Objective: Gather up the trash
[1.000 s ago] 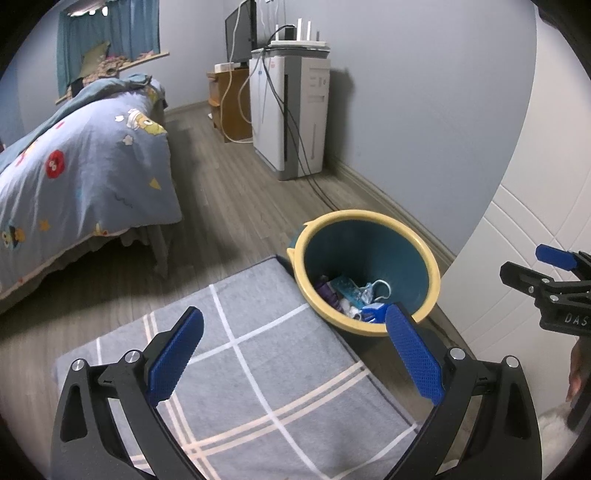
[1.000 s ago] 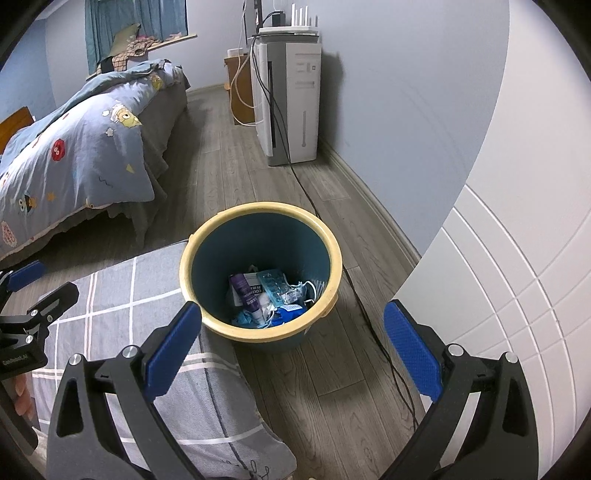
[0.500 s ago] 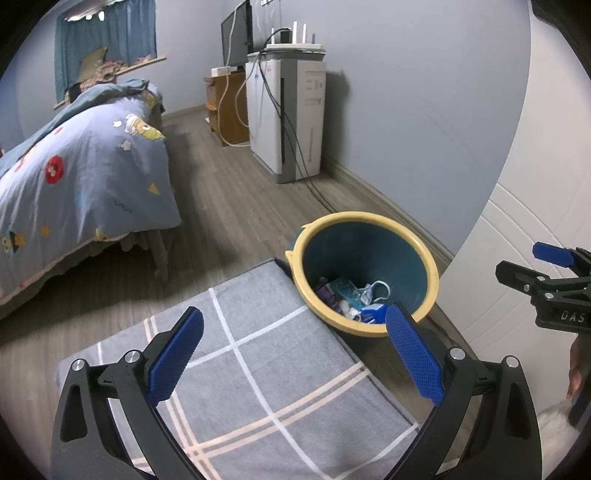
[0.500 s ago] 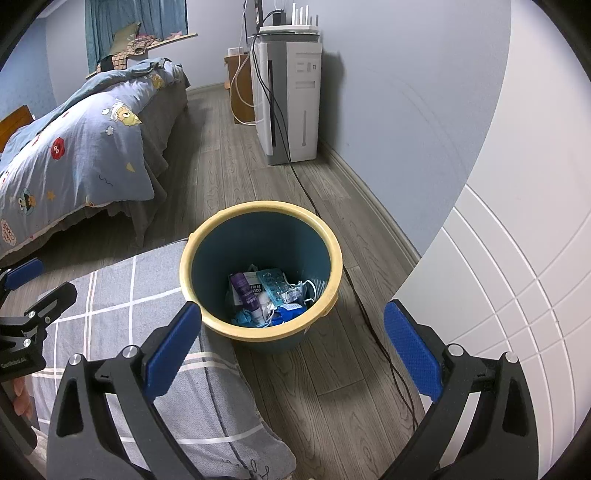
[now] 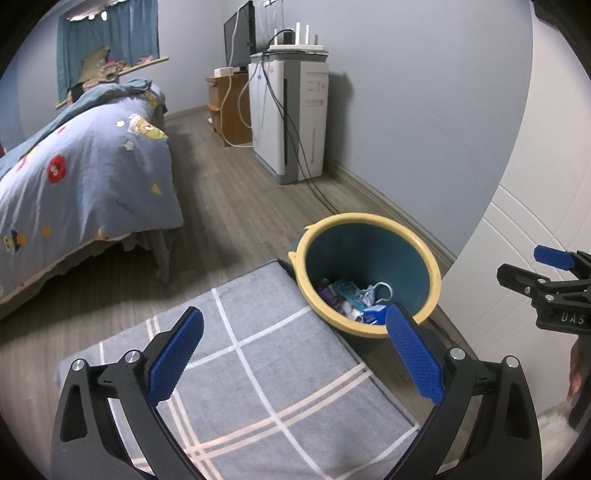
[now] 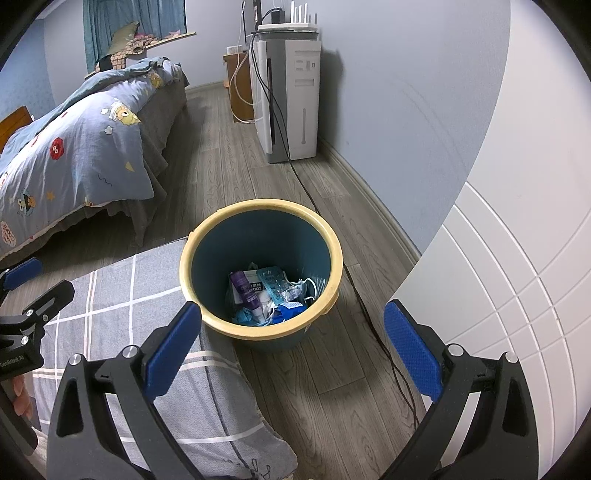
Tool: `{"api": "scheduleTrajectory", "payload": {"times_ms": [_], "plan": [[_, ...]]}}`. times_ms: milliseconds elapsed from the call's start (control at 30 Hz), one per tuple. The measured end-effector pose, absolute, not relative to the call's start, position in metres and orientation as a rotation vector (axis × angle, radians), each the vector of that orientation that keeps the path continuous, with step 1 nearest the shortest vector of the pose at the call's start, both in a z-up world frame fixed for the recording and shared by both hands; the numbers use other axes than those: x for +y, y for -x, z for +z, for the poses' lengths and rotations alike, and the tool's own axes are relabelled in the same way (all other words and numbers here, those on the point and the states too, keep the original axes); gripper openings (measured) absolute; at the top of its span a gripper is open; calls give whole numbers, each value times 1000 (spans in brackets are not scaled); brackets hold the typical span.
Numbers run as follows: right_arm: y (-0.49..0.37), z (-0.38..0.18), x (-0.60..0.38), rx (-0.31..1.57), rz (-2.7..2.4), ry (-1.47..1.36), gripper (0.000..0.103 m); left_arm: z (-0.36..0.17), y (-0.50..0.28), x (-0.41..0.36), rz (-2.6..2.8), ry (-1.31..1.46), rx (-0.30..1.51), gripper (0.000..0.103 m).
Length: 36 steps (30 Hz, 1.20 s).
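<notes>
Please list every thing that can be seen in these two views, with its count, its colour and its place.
Trash bin: one, dark teal with a yellow rim, on the wooden floor beside the rug.
Trash in the bin: several pieces, purple, blue and white, at the bottom; exact count unclear.
Rug: one, grey with white and beige lines, on the floor, touching the bin.
Bed: one, blue cartoon-print quilt, far left.
Air purifier: one, white and grey, against the wall.
Router: one, white, on top of the purifier.
Cable: black, along the floor past the bin.
Wooden stand: one, brown, far corner.
Curtain: blue, far window.
Left gripper: open, empty.
Right gripper: open, empty.
</notes>
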State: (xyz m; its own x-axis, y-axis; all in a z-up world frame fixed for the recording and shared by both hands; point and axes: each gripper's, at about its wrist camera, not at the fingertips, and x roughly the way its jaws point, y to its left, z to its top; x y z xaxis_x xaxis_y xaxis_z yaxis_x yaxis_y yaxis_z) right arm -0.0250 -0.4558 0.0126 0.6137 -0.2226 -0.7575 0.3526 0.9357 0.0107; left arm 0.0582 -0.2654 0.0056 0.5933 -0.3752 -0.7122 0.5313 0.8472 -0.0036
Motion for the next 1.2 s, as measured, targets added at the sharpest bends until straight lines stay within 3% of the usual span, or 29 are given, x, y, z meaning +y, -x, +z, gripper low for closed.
{"api": "scheduleTrajectory", "payload": {"times_ms": [1200], "plan": [[28, 3, -450, 876, -351, -192, 97, 5, -57, -273, -521, -227, 775, 98]]}}
